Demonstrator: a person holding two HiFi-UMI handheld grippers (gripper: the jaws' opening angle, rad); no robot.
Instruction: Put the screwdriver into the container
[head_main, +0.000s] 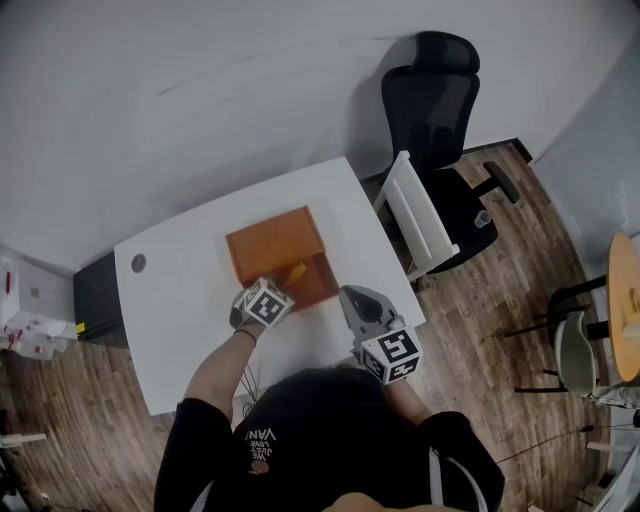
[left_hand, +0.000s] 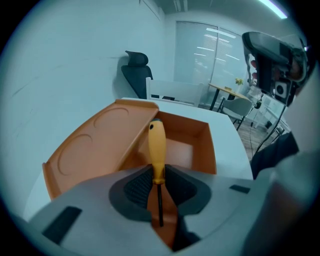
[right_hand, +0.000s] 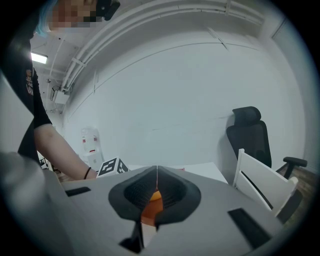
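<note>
An orange container stands open on the white table, its lid folded back to the far left. My left gripper is shut on the screwdriver. In the left gripper view the left gripper pinches the screwdriver where the dark shaft meets the yellow handle. The handle points forward over the container's open cavity, beside the lid. My right gripper hovers at the container's near right corner. The right gripper is shut with nothing between its pads.
A black office chair and a white chair stand past the table's right edge. A cable hole sits in the table's left part. A round wooden table is at far right. White boxes lie on the floor at left.
</note>
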